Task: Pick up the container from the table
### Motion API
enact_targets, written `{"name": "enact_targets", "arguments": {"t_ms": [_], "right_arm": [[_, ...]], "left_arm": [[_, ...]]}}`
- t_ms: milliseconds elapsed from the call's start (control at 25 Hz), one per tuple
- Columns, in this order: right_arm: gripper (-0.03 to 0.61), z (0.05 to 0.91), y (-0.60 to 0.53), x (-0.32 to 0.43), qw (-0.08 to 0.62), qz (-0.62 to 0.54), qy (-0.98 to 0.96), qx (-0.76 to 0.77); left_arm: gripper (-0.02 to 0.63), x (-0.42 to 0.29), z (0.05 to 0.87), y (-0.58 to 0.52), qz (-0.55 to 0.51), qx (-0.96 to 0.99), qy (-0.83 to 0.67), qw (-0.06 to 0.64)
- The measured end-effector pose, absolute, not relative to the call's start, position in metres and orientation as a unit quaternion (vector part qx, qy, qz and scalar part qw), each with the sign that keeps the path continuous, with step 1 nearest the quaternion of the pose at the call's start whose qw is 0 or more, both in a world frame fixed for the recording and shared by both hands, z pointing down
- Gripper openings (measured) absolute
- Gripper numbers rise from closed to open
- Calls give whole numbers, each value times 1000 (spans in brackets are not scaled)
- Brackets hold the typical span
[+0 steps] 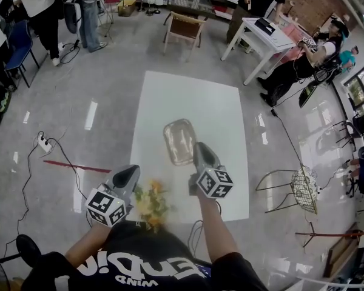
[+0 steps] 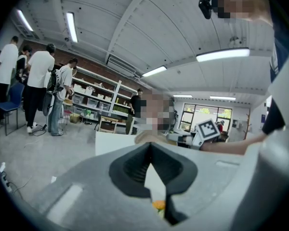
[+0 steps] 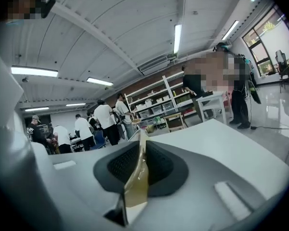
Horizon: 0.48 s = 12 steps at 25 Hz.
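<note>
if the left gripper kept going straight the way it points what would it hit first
Probably the container, held by the right gripper over the table: in the left gripper view its rim sits just past the tips of the left gripper. Depth is unclear, so it might pass beside it.

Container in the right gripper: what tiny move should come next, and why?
Probably raise it slowly and level. The right gripper is shut on just the near rim of the clear container, so the rest sticks out over the white table and might tip.
</note>
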State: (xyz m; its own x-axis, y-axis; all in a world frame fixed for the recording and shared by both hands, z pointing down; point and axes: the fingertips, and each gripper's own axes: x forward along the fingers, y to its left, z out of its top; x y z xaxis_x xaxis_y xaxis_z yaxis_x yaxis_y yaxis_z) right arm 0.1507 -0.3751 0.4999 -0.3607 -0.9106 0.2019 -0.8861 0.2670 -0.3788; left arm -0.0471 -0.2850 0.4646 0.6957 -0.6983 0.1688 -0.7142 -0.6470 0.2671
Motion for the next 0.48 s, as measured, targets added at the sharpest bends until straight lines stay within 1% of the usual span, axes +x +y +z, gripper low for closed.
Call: {"name": "enact_targets", "arguments": {"t_ms": [240, 480], "right_arm": [[43, 449, -327, 145, 59, -181, 804, -563], [43, 437, -271, 136, 71, -169, 806, -563]], "left_arm": [[2, -49, 459, -278, 23, 907, -389, 157], [2, -52, 451, -270, 19, 907, -392, 151]]}}
